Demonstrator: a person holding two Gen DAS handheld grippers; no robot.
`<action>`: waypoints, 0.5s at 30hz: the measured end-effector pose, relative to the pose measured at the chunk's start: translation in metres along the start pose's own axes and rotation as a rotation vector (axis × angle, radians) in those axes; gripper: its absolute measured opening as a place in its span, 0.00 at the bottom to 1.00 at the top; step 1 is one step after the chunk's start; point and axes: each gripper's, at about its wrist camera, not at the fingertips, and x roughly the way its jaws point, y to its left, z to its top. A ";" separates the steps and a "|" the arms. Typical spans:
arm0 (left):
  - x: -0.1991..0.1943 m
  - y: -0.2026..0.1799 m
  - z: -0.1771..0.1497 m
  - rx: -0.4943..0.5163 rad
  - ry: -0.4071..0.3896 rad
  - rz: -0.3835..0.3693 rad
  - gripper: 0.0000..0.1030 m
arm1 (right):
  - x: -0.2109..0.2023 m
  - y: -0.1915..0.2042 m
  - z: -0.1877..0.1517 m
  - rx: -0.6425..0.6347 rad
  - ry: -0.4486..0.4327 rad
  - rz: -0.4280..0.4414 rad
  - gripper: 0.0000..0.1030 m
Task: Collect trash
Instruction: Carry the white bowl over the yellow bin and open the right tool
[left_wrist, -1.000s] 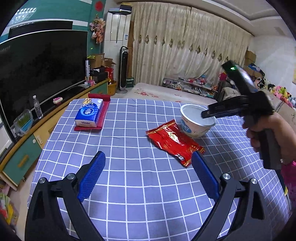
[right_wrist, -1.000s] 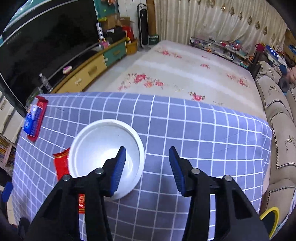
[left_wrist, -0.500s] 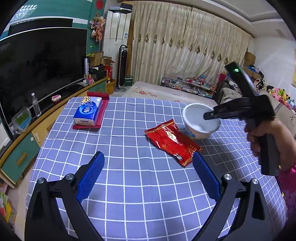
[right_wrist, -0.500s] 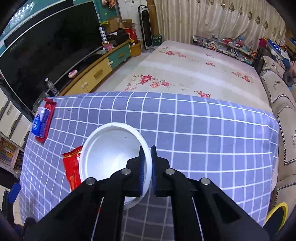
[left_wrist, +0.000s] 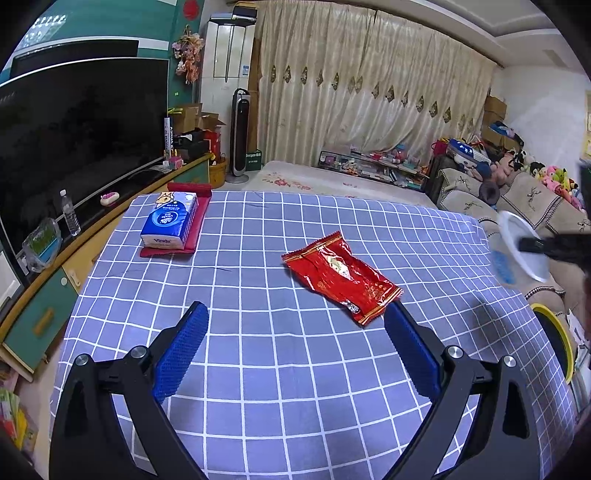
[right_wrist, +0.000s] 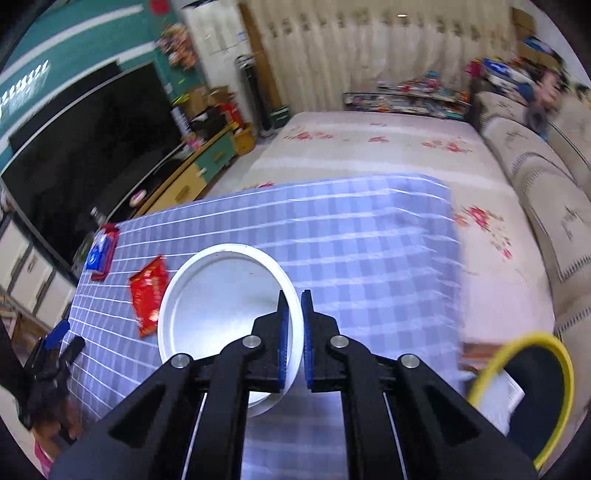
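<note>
a table covered in a blue and white checked cloth (left_wrist: 258, 369) fills both views. the right gripper (right_wrist: 293, 332) is clenched on the rim of a white disposable bowl (right_wrist: 221, 314), one blue pad inside the rim and one outside, and the bowl hangs tilted in the air above the cloth. in the left wrist view the same bowl (left_wrist: 517, 251) shows blurred at the far right edge, past the side of the table. a bin with a yellow rim (right_wrist: 528, 387) sits low beside the table, near the bowl. the left gripper (left_wrist: 295, 347) is released, its blue pads wide apart above the cloth with nothing between them. a red snack wrapper (left_wrist: 341, 277) lies flat on the cloth just ahead of it. a blue tissue pack (left_wrist: 170, 219) rests on a red cloth (left_wrist: 195, 221) near the table's far left corner.
</note>
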 end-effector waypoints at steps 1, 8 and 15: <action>0.000 0.000 0.000 0.001 0.001 0.001 0.92 | -0.011 -0.018 -0.007 0.025 -0.015 -0.024 0.07; 0.001 0.000 -0.001 0.003 0.004 0.012 0.92 | -0.059 -0.124 -0.065 0.191 -0.043 -0.189 0.07; 0.006 0.000 -0.002 0.011 0.014 0.021 0.92 | -0.062 -0.201 -0.116 0.345 0.000 -0.288 0.07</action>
